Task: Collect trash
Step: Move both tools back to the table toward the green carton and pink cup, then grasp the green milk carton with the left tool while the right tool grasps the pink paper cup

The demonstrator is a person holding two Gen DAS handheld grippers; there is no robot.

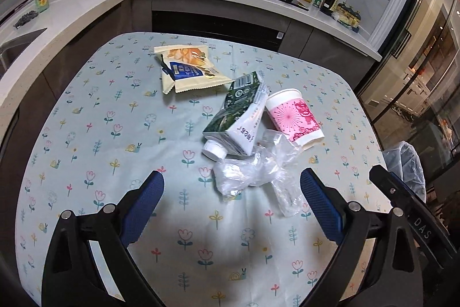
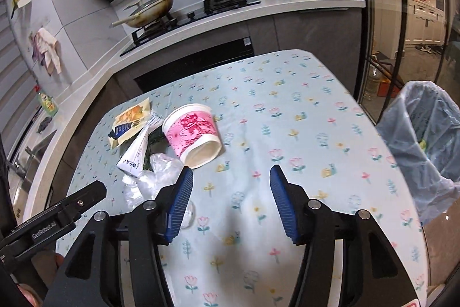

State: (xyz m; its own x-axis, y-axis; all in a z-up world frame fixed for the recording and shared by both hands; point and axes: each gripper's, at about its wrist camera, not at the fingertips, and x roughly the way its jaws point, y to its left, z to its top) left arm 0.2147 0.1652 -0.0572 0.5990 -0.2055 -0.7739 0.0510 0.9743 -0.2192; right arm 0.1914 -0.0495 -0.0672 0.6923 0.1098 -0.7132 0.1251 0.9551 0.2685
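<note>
While both fingers gape empty, trash (image 1: 253,174) lies untouched.

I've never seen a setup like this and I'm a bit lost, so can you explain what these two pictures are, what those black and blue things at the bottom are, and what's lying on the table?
There is no robot here. A person holds a pair of hand-held tongs in each hand, and each pair carries a wide-angle camera looking forward along its two blue-padded fingers. One picture is from the left tongs, the other from the right tongs. Both pairs stand open above the table and hold nothing.

On the flowered tablecloth lies the trash to be collected: a yellow snack wrapper, a squashed green and white carton, a pink paper cup lying on its side, and crumpled clear plastic. Beside the table stands a bin lined with a bluish bag. Behind is a kitchen counter with a stove and two pans.
</note>
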